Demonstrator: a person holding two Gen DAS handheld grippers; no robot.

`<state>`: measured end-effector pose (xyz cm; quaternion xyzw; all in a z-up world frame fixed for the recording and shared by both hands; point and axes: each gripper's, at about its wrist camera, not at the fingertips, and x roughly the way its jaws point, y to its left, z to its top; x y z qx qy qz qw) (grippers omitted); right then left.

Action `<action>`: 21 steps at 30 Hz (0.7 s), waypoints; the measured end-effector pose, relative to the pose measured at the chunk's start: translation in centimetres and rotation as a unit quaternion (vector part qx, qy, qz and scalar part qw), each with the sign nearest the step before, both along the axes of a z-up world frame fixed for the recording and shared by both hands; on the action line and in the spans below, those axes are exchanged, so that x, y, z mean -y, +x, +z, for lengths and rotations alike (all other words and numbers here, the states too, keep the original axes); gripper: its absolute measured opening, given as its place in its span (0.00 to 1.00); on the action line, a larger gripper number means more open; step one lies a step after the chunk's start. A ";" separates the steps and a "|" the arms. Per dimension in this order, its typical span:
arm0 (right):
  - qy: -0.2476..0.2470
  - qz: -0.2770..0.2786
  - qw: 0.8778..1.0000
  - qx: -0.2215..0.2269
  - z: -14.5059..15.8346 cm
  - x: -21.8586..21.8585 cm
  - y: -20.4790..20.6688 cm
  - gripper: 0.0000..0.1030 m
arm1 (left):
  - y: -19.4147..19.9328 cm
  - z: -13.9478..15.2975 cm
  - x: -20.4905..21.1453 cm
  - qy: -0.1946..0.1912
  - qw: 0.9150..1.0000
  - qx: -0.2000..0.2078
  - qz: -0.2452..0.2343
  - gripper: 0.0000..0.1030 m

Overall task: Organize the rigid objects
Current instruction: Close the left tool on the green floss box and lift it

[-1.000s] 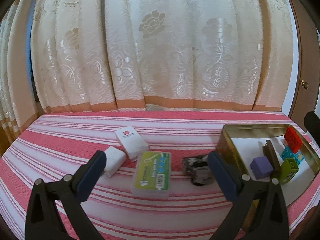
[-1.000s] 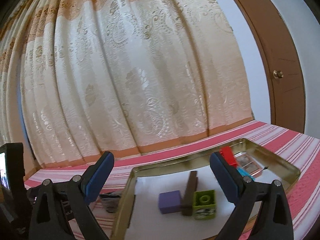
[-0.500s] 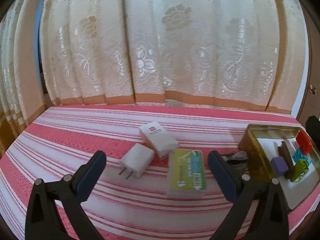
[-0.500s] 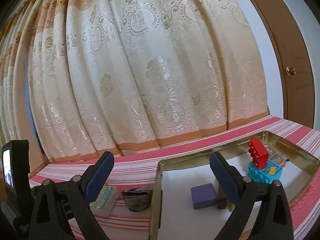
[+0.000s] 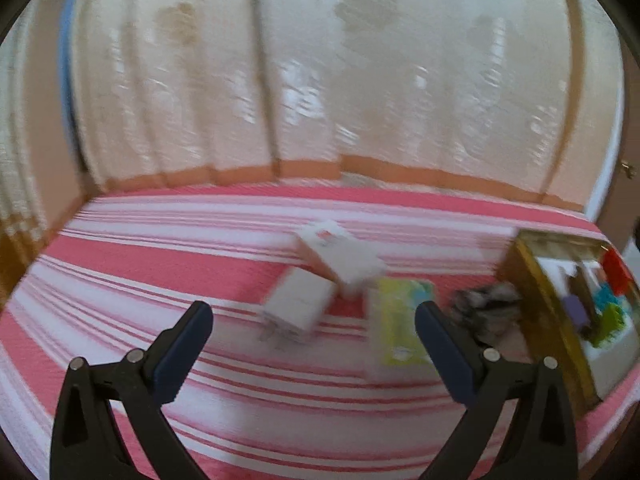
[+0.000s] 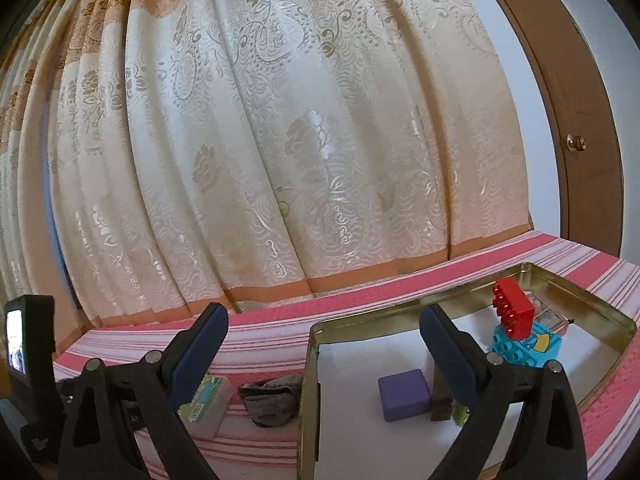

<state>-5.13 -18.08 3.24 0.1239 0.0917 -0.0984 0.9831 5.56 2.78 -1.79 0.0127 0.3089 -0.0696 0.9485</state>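
The left wrist view is blurred by motion. My left gripper (image 5: 314, 316) is open and empty above the striped cloth, with a white plug adapter (image 5: 298, 304) just beyond the fingertips. Behind it lies a white box (image 5: 340, 254), and to the right a clear case with a green label (image 5: 402, 328). A gold tin tray (image 5: 536, 292) at the right holds toy blocks. My right gripper (image 6: 324, 328) is open and empty at the tray's (image 6: 312, 364) near left corner. Inside are a purple block (image 6: 404, 394), a red brick (image 6: 514, 314) on a cyan brick (image 6: 528, 346), and a brown stick (image 6: 440, 394).
A crumpled grey-black object (image 6: 272, 400) lies between the green-label case (image 6: 204, 400) and the tray; it also shows in the left wrist view (image 5: 486, 306). A cream curtain (image 6: 280, 140) hangs behind the table. A brown door (image 6: 576, 120) stands at the right.
My left gripper has swung left, so the adapter now sits between the fingers and the tray lies at the right edge. My right gripper has also shifted left, toward the tray's left corner.
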 end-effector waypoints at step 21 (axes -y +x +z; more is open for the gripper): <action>0.002 0.027 0.998 -0.052 -0.1 1.5 1.6 0.81 | 3.1 -3.2 3.7 -0.038 0.991 -0.113 -0.059 0.52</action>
